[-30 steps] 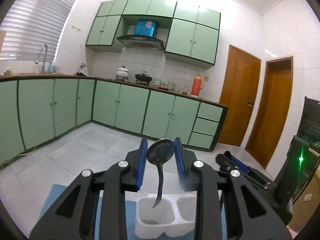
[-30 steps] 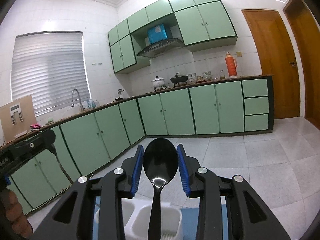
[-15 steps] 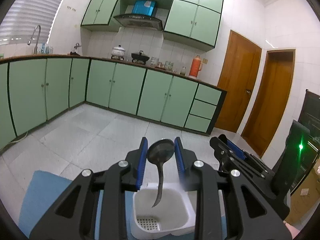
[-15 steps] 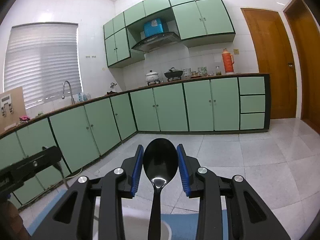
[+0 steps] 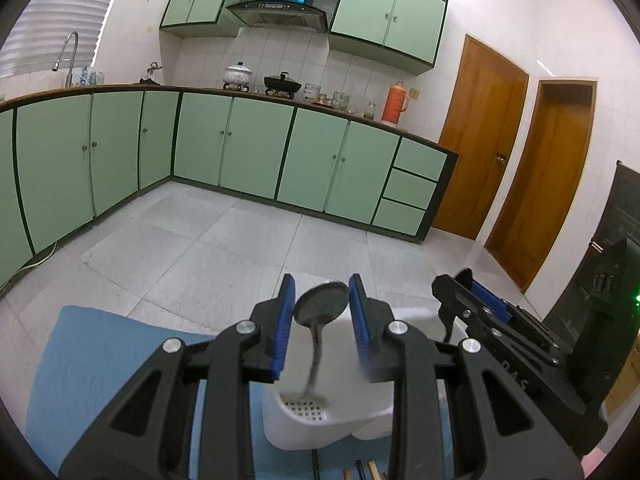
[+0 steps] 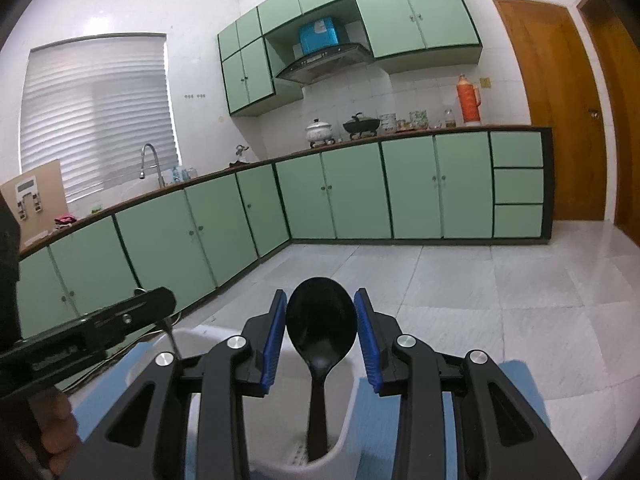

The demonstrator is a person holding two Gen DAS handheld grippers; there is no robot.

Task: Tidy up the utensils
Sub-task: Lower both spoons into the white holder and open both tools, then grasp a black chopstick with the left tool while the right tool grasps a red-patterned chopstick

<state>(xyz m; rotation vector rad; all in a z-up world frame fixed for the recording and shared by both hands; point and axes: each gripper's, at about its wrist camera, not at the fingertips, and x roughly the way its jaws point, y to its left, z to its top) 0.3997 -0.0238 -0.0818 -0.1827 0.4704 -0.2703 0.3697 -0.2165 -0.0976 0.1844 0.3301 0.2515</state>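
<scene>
In the left wrist view my left gripper (image 5: 320, 312) is shut on a metal spoon (image 5: 320, 308), bowl up, its handle reaching down into the left compartment of a white utensil holder (image 5: 320, 420) with a perforated floor. In the right wrist view my right gripper (image 6: 320, 328) is shut on a black plastic spoon (image 6: 320, 320), bowl up, its handle lowered into the holder's (image 6: 340, 440) right compartment. Each gripper shows at the edge of the other's view: the right gripper (image 5: 480, 308), the left gripper (image 6: 100, 332).
The holder stands on a blue mat (image 5: 100, 360) on a table. Wooden stick ends (image 5: 372, 470) lie at the mat's near edge. Beyond are tiled floor, green cabinets (image 5: 240, 140) and wooden doors (image 5: 480, 140).
Both grippers have tilted and moved down over the holder. Both spoon handles have gone down into its compartments. Both grips stay shut.
</scene>
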